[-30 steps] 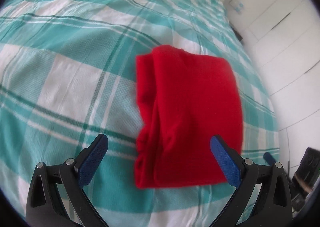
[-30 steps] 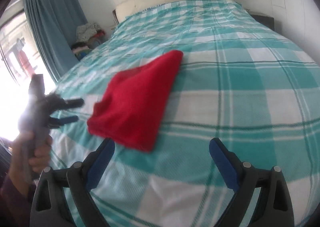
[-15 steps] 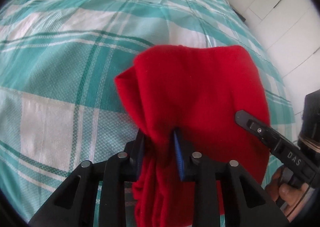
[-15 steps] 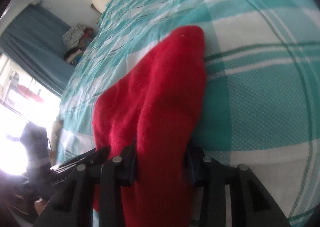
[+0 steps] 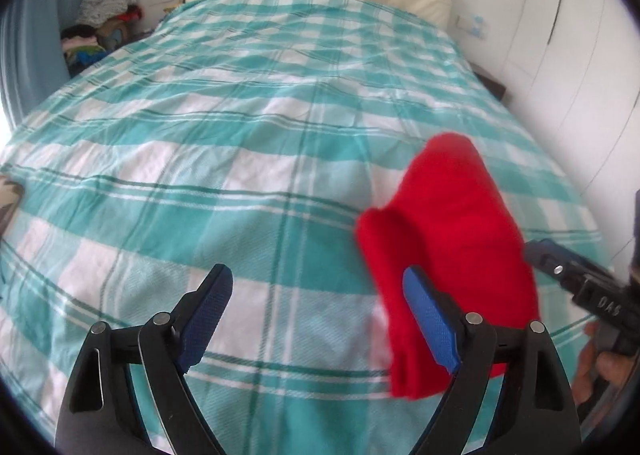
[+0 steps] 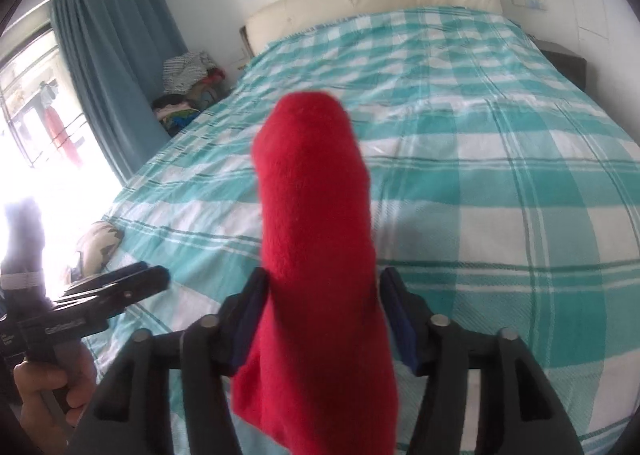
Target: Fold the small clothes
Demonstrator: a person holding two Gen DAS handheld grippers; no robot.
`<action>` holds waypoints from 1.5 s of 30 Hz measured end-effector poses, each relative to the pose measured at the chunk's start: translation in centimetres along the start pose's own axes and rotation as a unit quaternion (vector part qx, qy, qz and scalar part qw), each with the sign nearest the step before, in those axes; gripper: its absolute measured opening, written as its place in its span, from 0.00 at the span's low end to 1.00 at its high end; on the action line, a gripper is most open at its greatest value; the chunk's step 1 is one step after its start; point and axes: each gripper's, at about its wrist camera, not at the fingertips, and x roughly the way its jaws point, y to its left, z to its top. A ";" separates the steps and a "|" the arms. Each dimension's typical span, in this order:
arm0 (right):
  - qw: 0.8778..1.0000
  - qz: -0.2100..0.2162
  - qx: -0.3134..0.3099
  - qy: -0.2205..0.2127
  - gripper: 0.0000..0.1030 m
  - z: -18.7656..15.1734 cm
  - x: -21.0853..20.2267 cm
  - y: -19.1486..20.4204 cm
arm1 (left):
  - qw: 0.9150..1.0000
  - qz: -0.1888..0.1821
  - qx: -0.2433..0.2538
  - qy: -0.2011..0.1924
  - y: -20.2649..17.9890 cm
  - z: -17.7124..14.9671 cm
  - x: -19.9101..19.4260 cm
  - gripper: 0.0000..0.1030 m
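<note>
Hanging folded between the two tools, the red garment (image 6: 316,247) sits as a thick bundle inside the right gripper (image 6: 320,319), lifted clear of the checked bedspread (image 6: 500,191); a raised fold like this is probably being carried to a resting spot. The right jaws have just been opening and now stand a little apart with the cloth between them; its left pad lies against the fabric while the right pad (image 6: 400,323) shows a sliver of gap, so the cloth seems to rest there rather than be pinched. The left gripper (image 5: 316,319) has also just been opening: its jaws stand wide, nothing between them, and the garment lies off beside its right finger. That reads as a release by the left so that the right alone bears the load. Ahead, the bedspread offers broad flat room. A patterned cushion (image 6: 100,243) lies at the bed's left edge, and a clothes pile (image 6: 188,75) sits beyond by the curtain (image 6: 112,67), both well apart.
</note>
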 end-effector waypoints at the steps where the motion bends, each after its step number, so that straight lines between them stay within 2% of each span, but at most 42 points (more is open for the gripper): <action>1: 1.000 -0.011 0.006 0.004 0.65 -1.3 -0.3 -1.0 | 1.000 0.018 0.012 -0.002 -0.3 -1.3 -0.1 0.86; 3: 0.999 -0.030 0.007 0.010 0.71 -3.8 -1.5 -2.9 | 0.998 0.052 0.034 -0.015 -0.8 -4.4 -1.7 0.88; 5: 0.998 -0.058 -0.006 0.013 0.82 -6.8 -3.4 -3.9 | 0.995 0.071 0.056 -0.036 -2.0 -7.1 -3.6 0.96; 7: 0.997 -0.071 -0.022 0.017 0.83 -9.2 -5.3 -4.4 | 0.993 0.083 0.066 -0.052 -3.4 -9.5 -5.7 0.99; 9: 0.995 -0.089 -0.035 0.020 0.84 -11.3 -7.3 -4.4 | 0.993 0.077 0.067 -0.051 -4.7 -11.2 -7.1 0.99; 12: 0.994 -0.103 -0.044 0.007 0.86 -13.7 -10.8 -4.0 | 0.997 0.064 0.040 -0.035 -5.9 -13.6 -8.7 0.99; 16: 0.992 -0.118 -0.046 -0.010 0.89 -16.7 -14.9 -3.1 | 0.995 0.082 0.005 -0.058 -6.6 -16.8 -10.2 0.99; 18: 0.991 -0.127 -0.046 -0.014 0.89 -18.1 -16.2 -2.7 | 0.996 0.082 -0.006 -0.042 -6.7 -17.9 -10.2 0.99; 21: 0.988 -0.144 -0.050 -0.022 0.89 -19.7 -17.3 -1.6 | 0.998 0.059 0.006 0.003 -6.9 -18.7 -9.3 0.99; 26: 0.985 -0.160 -0.055 -0.022 0.89 -20.9 -17.7 0.0 | 0.999 0.049 -0.001 0.015 -6.1 -19.4 -9.8 0.99; 36: 0.981 -0.172 -0.090 -0.005 0.89 -21.4 -16.1 2.6 | 0.998 0.059 0.016 -0.002 -6.0 -19.8 -10.7 0.99; 41: 0.977 -0.190 -0.100 -0.010 0.89 -21.1 -16.6 3.5 | 0.998 0.061 0.022 -0.004 -6.3 -19.8 -10.9 0.99; 45: 0.977 -0.185 -0.102 -0.014 0.89 -20.9 -17.0 4.1 | 0.998 0.064 0.027 -0.010 -6.4 -19.7 -11.2 0.99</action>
